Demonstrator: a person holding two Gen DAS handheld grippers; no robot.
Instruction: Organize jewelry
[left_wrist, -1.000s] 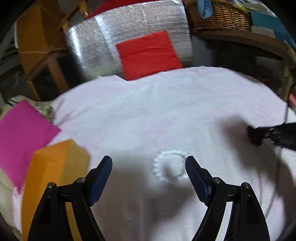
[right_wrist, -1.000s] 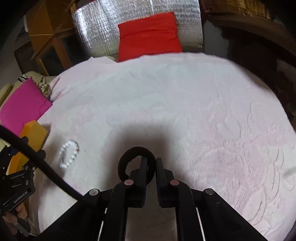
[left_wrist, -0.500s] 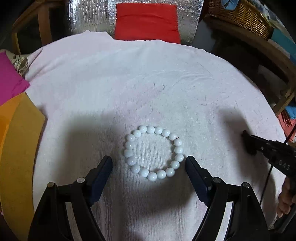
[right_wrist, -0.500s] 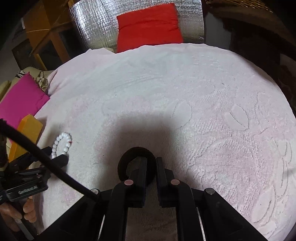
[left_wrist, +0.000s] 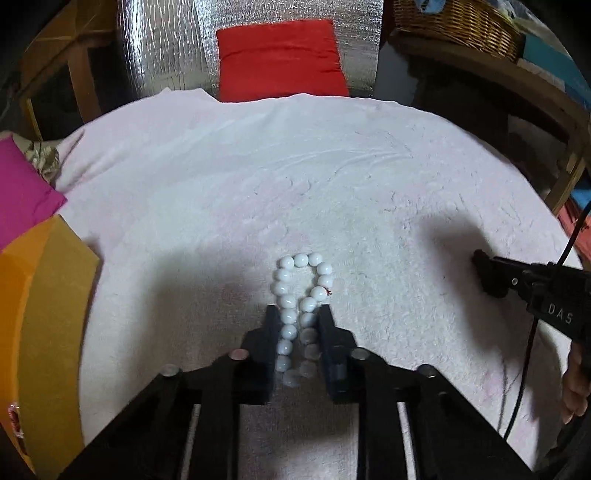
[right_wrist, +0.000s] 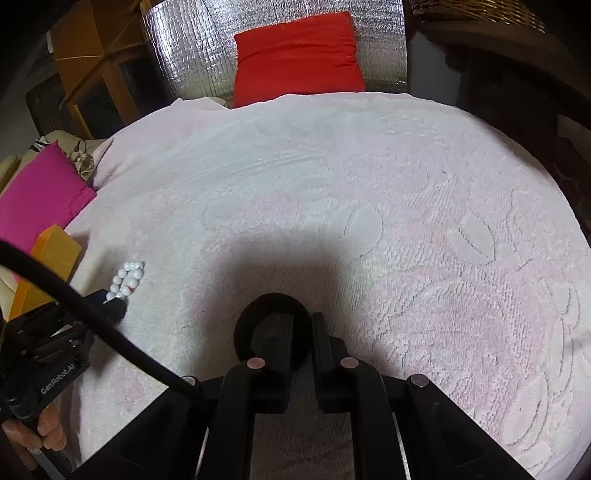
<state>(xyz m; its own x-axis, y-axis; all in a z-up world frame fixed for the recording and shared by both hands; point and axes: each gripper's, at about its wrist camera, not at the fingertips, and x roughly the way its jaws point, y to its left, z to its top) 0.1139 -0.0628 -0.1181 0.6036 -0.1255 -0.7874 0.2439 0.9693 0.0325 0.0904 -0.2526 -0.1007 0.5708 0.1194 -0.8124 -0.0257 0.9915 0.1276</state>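
Observation:
A white bead bracelet (left_wrist: 300, 295) lies on the pale pink towel (left_wrist: 295, 177). My left gripper (left_wrist: 298, 309) is shut on it, and the beads are squeezed into a narrow loop that sticks out past the fingertips. The bracelet also shows in the right wrist view (right_wrist: 127, 277), at the far left, in the left gripper (right_wrist: 110, 301). My right gripper (right_wrist: 303, 318) is shut on a black ring-shaped band (right_wrist: 273, 306) and holds it just above the towel. The right gripper also shows at the right edge of the left wrist view (left_wrist: 484, 273).
An orange box (left_wrist: 40, 314) and a magenta pouch (left_wrist: 22, 192) lie at the towel's left edge. A red cushion (left_wrist: 280, 59) leans on silver foil behind the towel. A wicker basket (left_wrist: 454, 26) stands on a shelf at the back right.
My left gripper has closed on the white bracelet and pressed its round ring into a narrow loop. My right gripper has stayed shut on the black band.

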